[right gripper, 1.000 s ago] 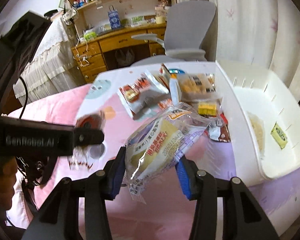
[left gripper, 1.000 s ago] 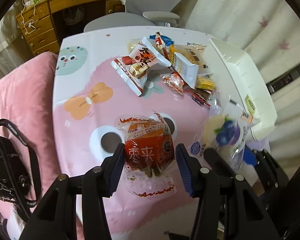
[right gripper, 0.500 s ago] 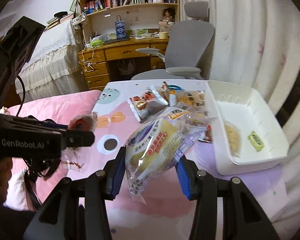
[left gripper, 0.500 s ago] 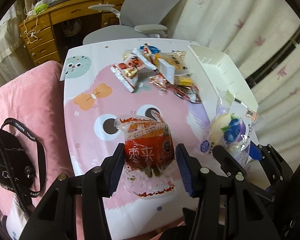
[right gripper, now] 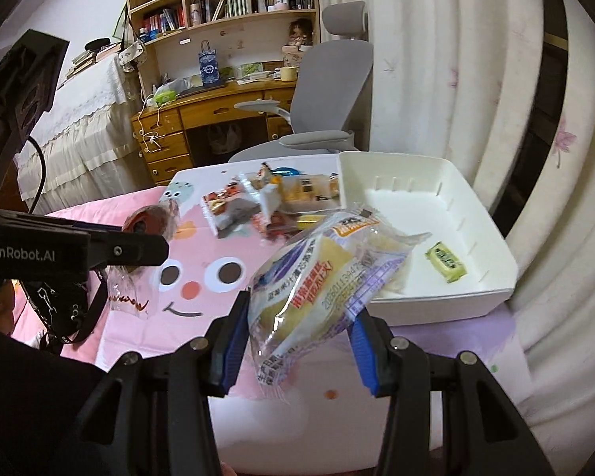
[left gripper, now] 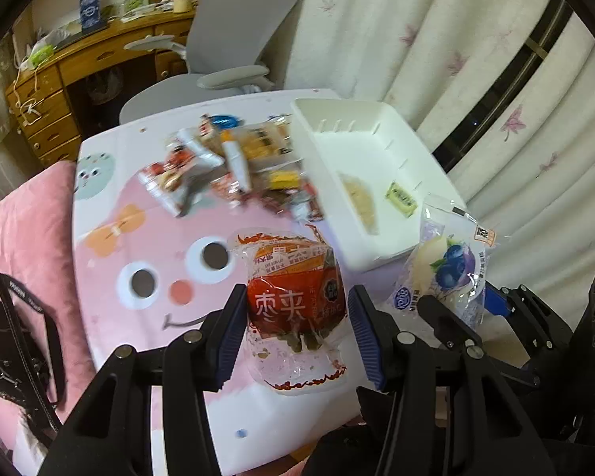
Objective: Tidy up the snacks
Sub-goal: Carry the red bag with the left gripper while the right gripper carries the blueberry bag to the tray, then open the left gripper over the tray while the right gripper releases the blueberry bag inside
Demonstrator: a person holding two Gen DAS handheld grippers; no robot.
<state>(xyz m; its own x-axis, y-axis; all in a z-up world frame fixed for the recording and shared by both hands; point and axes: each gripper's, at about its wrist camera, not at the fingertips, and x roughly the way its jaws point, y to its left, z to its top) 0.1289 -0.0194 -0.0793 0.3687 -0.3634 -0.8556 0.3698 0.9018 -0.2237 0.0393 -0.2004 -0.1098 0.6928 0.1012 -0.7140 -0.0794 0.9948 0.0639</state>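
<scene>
My left gripper (left gripper: 295, 331) is shut on a red date snack packet (left gripper: 293, 301), held in the air over the near part of the table. In the right wrist view that same red packet (right gripper: 150, 218) hangs from the left gripper at the left. My right gripper (right gripper: 299, 351) is shut on a blueberry bread packet (right gripper: 325, 273), also lifted; this bread packet (left gripper: 448, 269) shows at the right of the left wrist view. A white bin (right gripper: 492, 277) stands on the table's right, holding a small green packet (right gripper: 446, 261) and a pale snack (left gripper: 359, 202). A heap of snack packets (left gripper: 234, 166) lies at the table's far side.
The table wears a pink cartoon-face cloth (left gripper: 150, 254). A grey office chair (right gripper: 329, 91) and a wooden desk (right gripper: 202, 119) stand beyond it. A pink cushion and a black bag (left gripper: 16, 341) lie to the left. Curtains (left gripper: 436, 47) hang at the right.
Both grippers have pulled back and risen with their packets, so the table and bin look smaller and farther. The inside of the white bin now shows in the left wrist view.
</scene>
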